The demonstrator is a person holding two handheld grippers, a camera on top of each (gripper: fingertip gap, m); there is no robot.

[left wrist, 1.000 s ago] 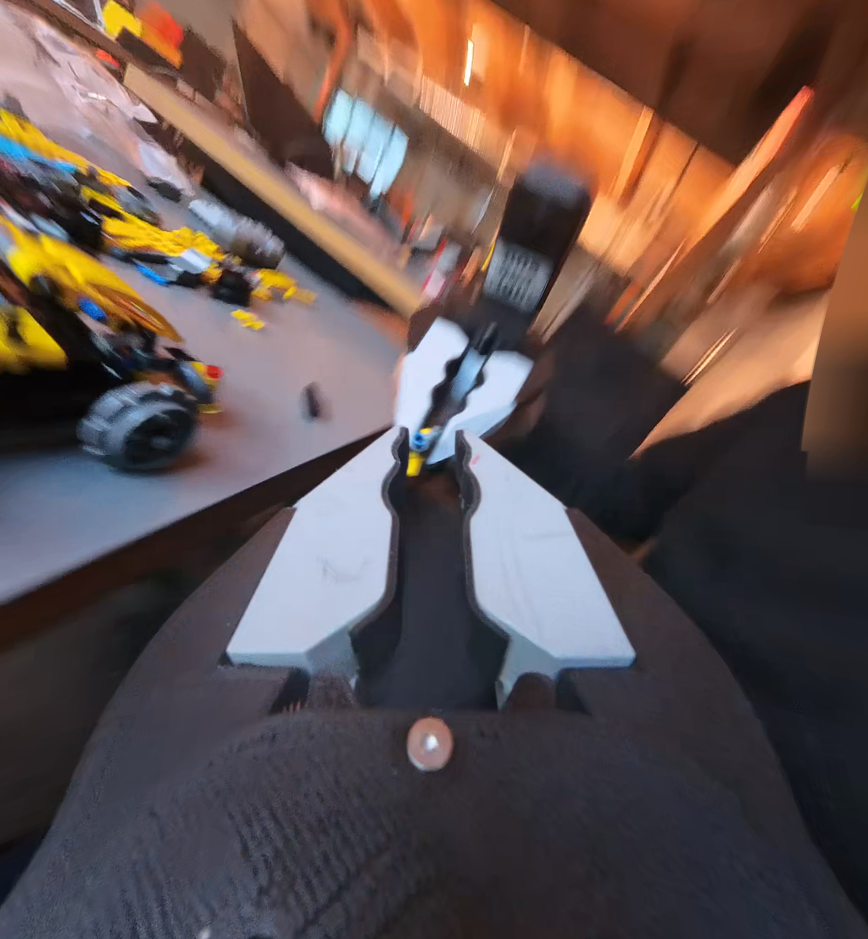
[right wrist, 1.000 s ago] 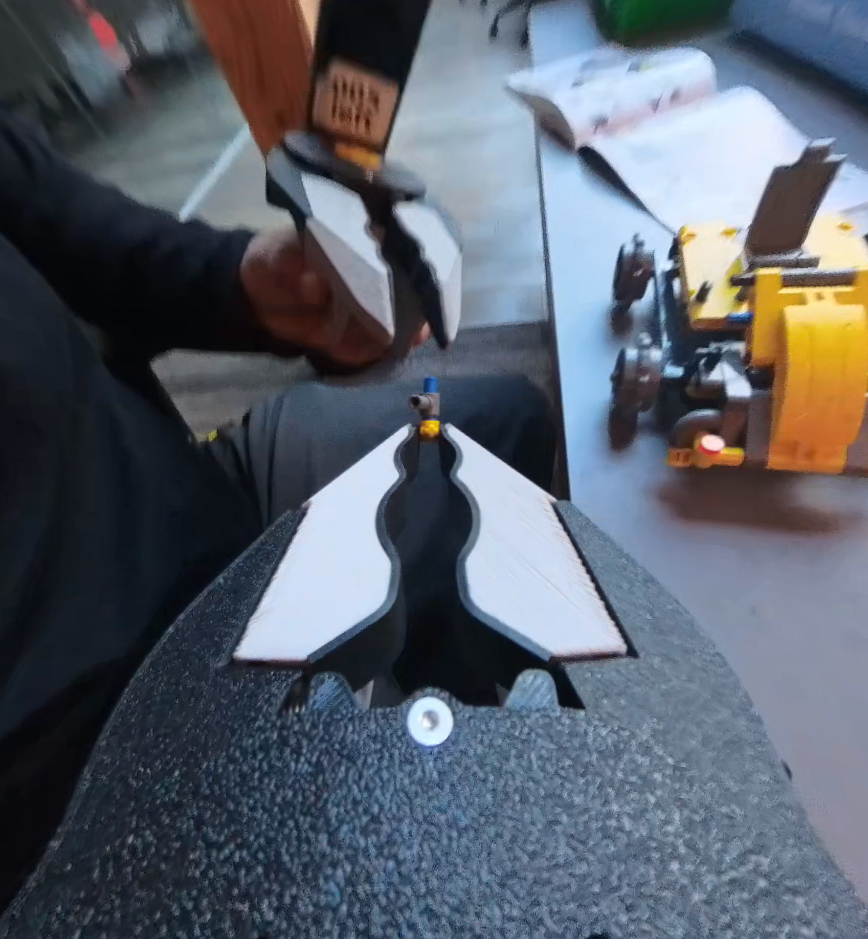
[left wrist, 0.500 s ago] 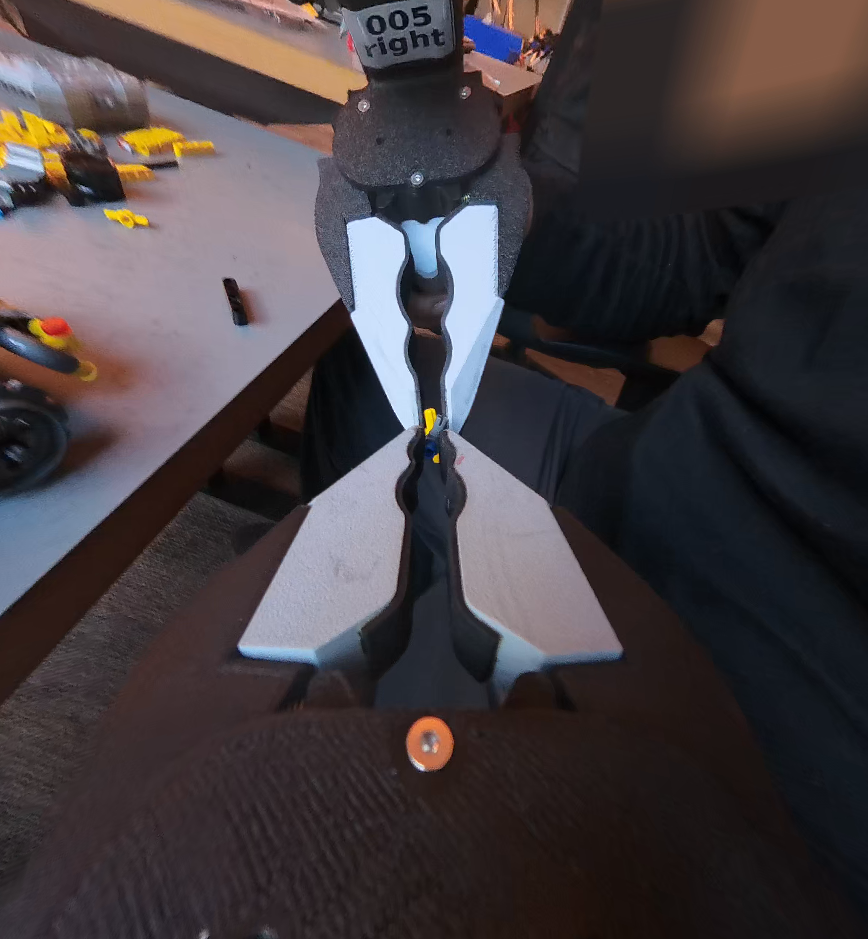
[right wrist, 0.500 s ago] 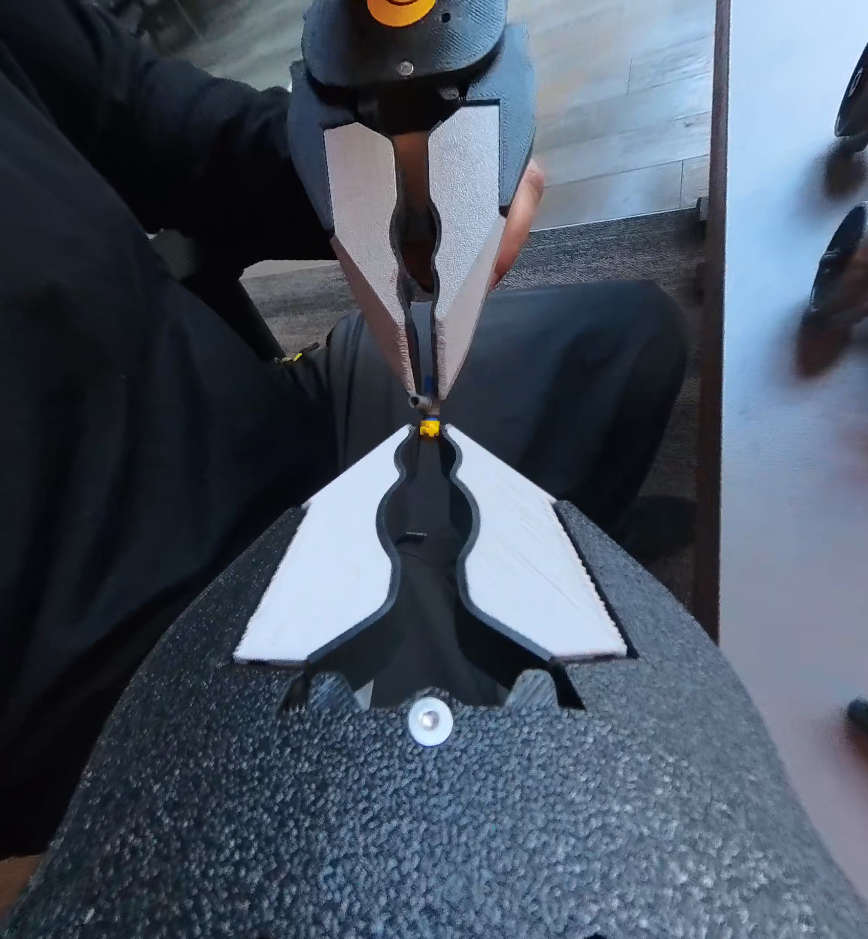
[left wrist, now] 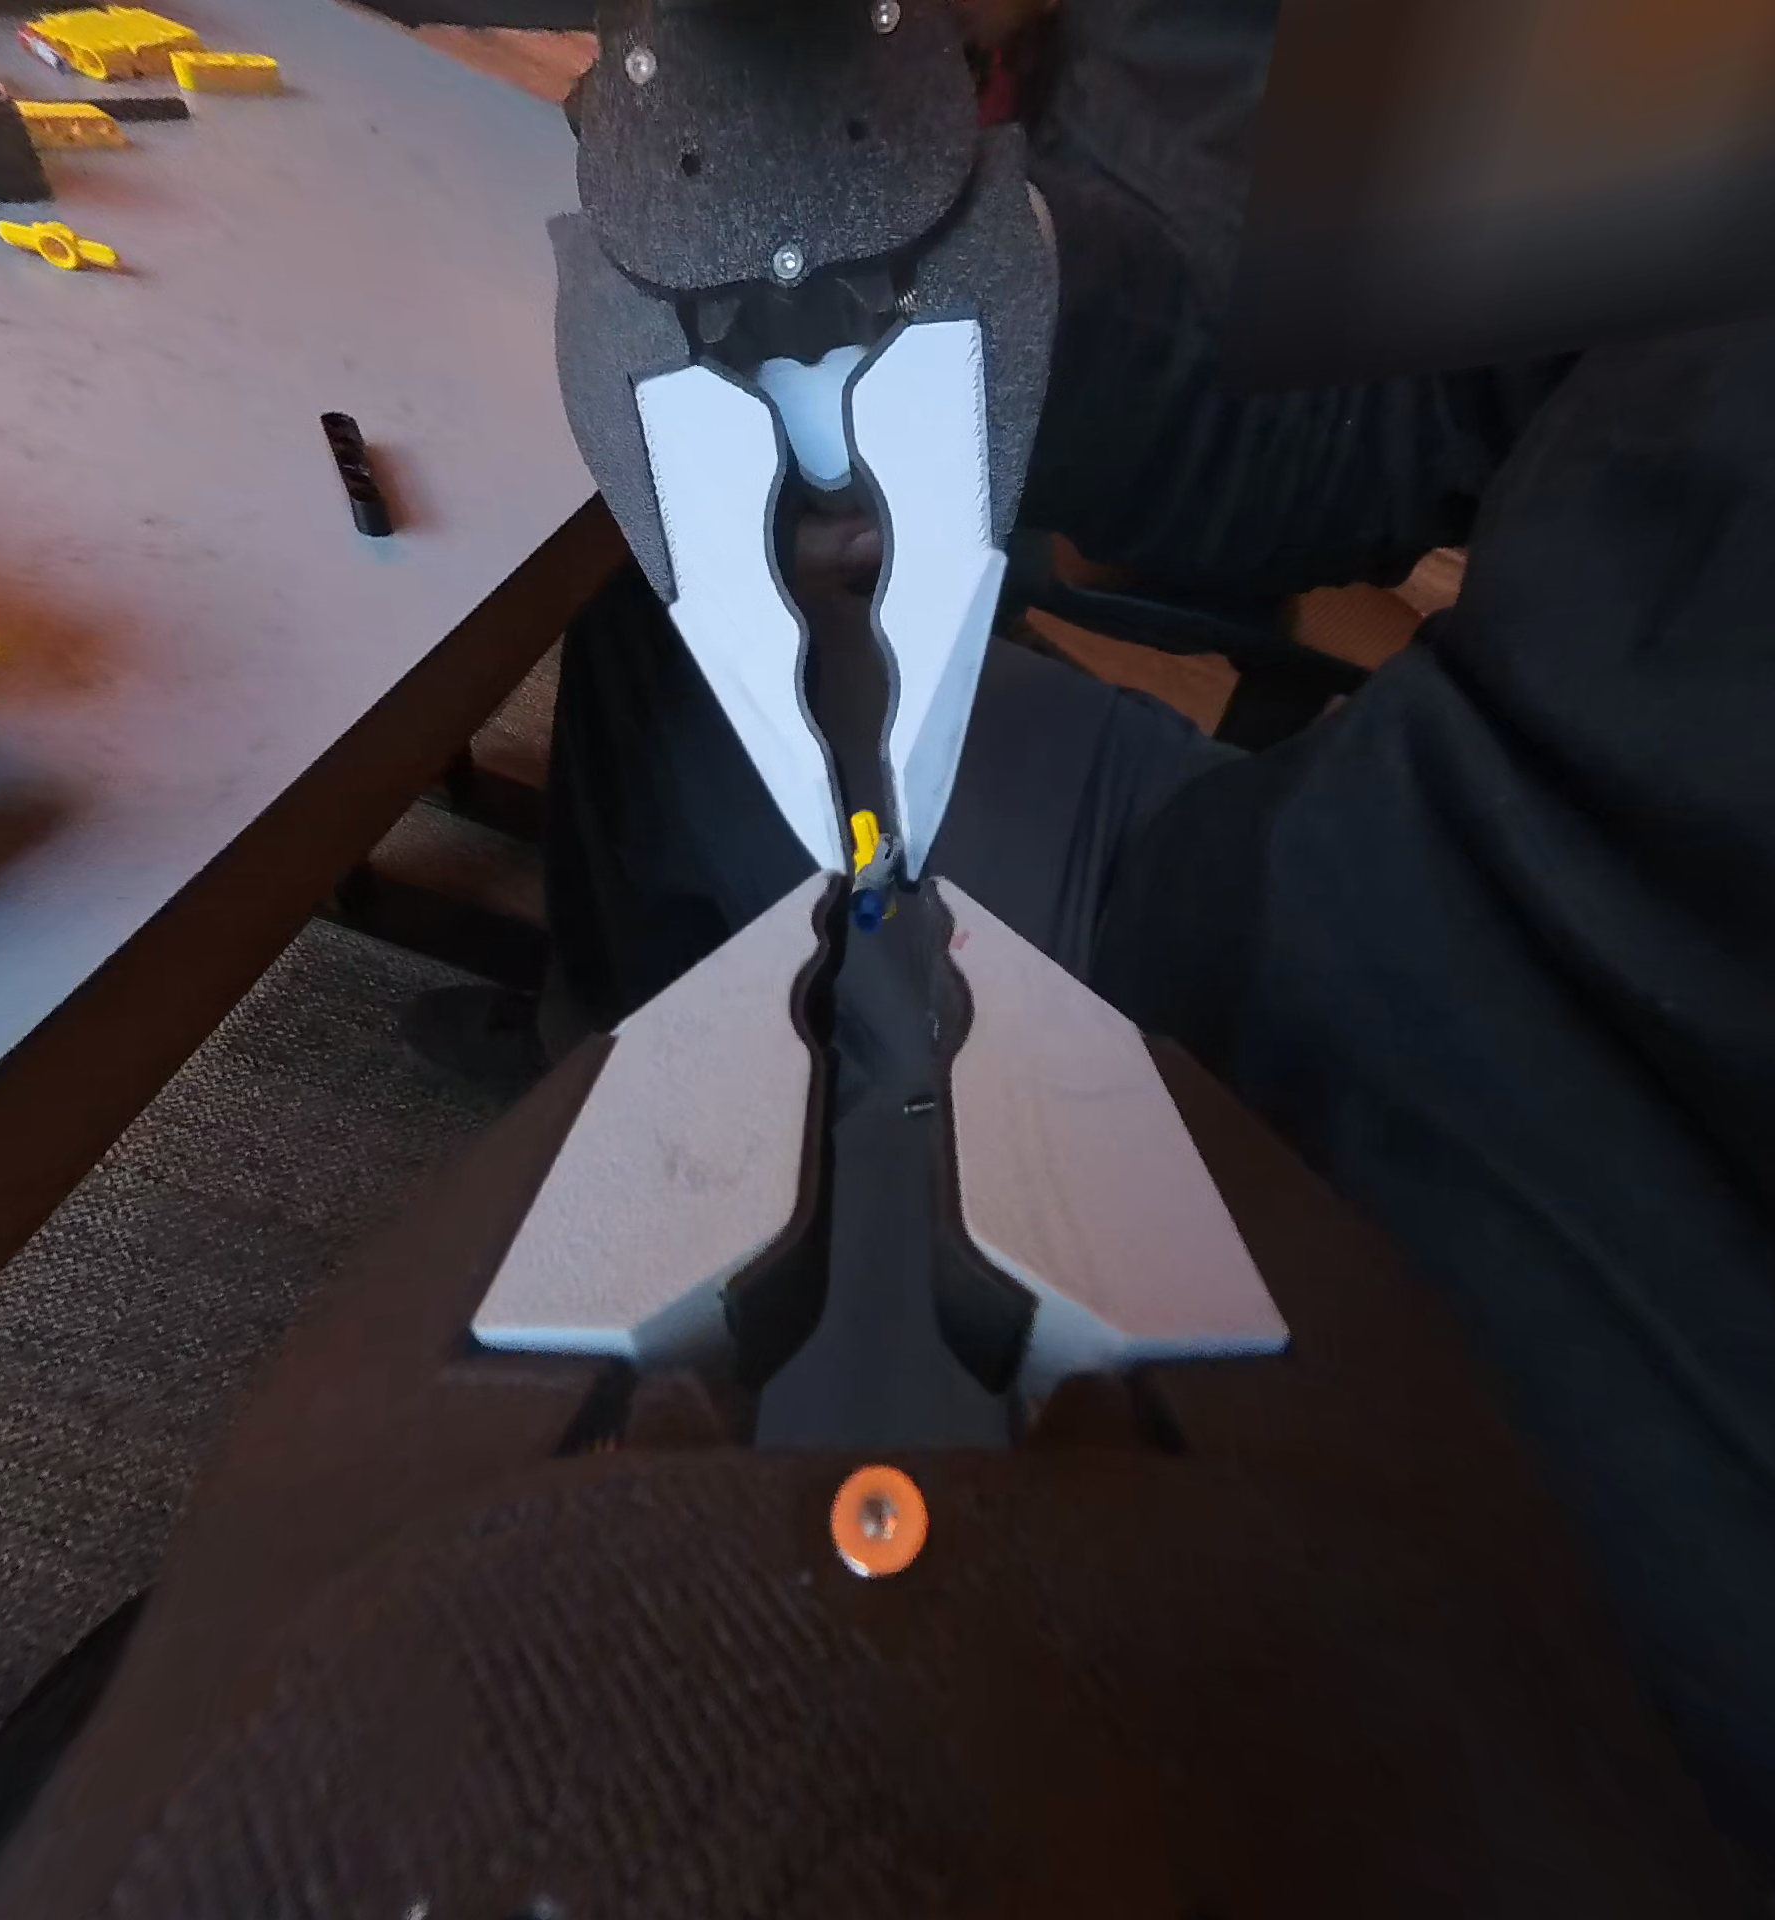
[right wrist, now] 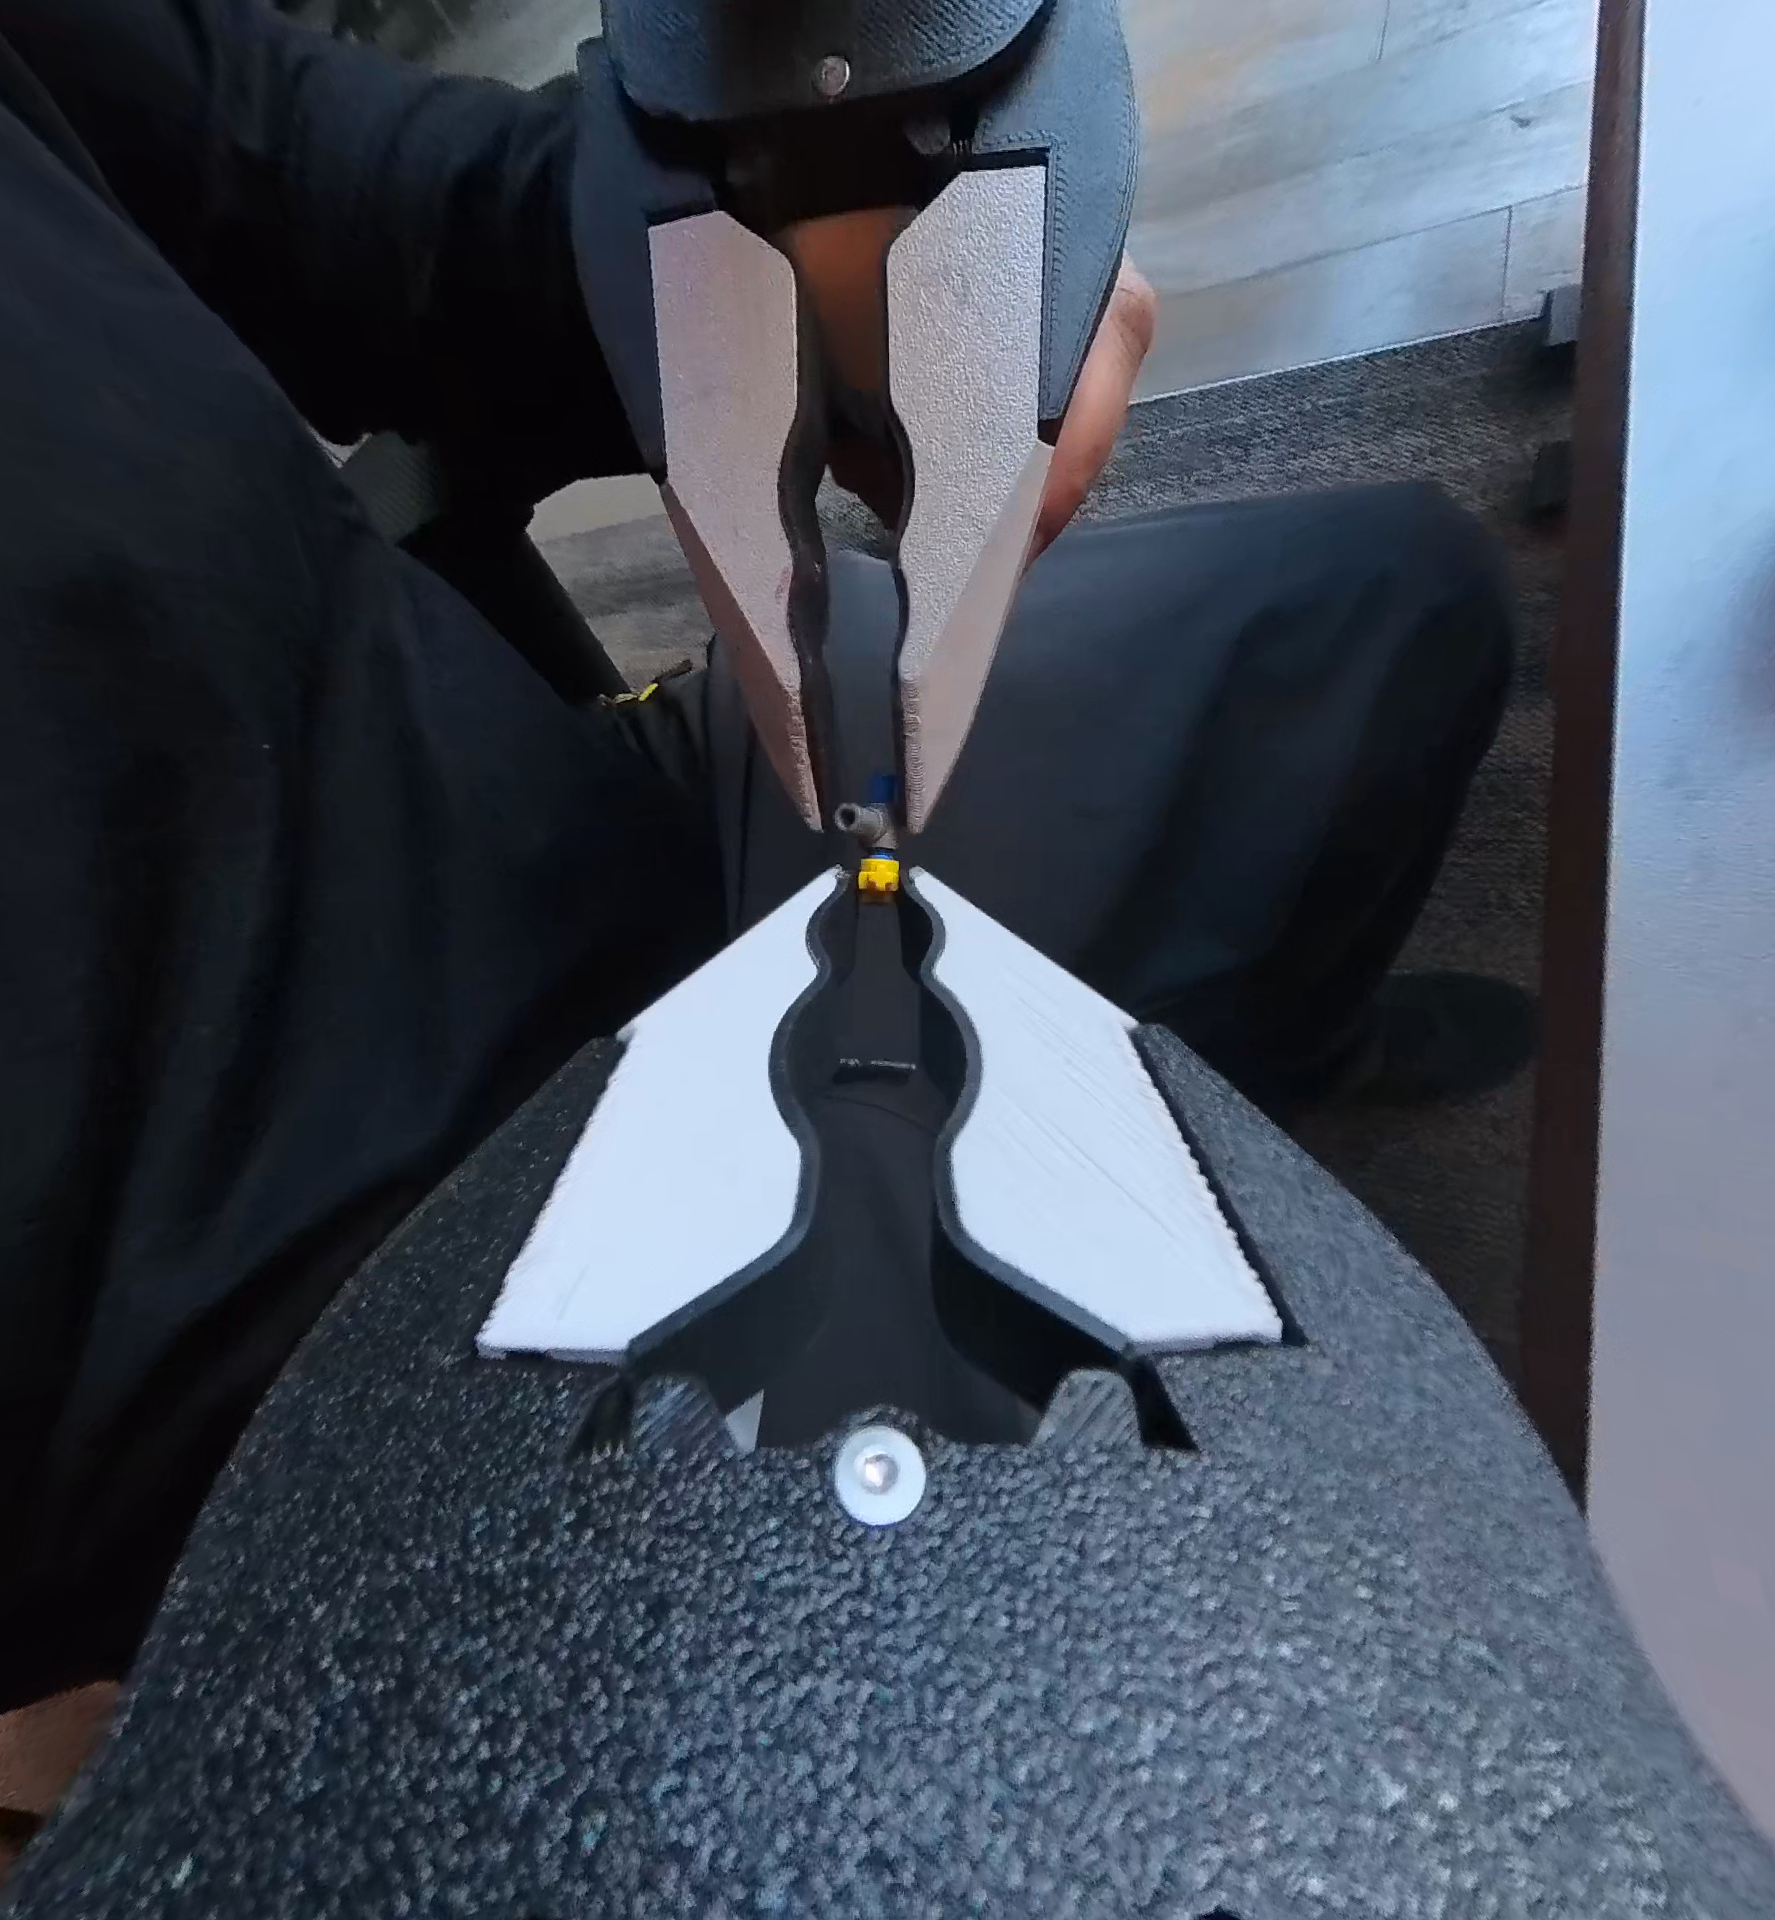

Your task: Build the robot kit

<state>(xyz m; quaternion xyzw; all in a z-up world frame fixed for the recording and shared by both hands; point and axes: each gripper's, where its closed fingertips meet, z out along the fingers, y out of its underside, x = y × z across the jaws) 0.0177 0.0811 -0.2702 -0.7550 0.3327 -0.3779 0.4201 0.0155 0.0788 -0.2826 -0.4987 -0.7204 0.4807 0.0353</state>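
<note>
A small pin piece, with a yellow end (right wrist: 875,876), a grey connector (right wrist: 857,821) and a blue end (right wrist: 881,784), hangs in the air between my two grippers, which meet tip to tip over a person's lap. My right gripper (right wrist: 875,881) is shut on the yellow end. My left gripper (left wrist: 878,888) closes on the blue end (left wrist: 867,912) and the grey part. In the left wrist view the right gripper (left wrist: 875,852) comes from above with the yellow end (left wrist: 864,828) between its tips. In the right wrist view the left gripper (right wrist: 865,823) points down, with a hand behind it.
A grey table (left wrist: 187,582) with a dark edge lies to the left. On it are a short black beam (left wrist: 355,473) and loose yellow parts (left wrist: 57,244). The table edge (right wrist: 1600,727) runs down the right of the right wrist view. Dark clothing and grey carpet (left wrist: 187,1195) lie around and below. Left and right tips are no more than a few centimetres apart.
The two grippers have swung to face each other and drawn closer. The left gripper's tips, apart from the piece a second ago, now sit on its blue and grey end.
</note>
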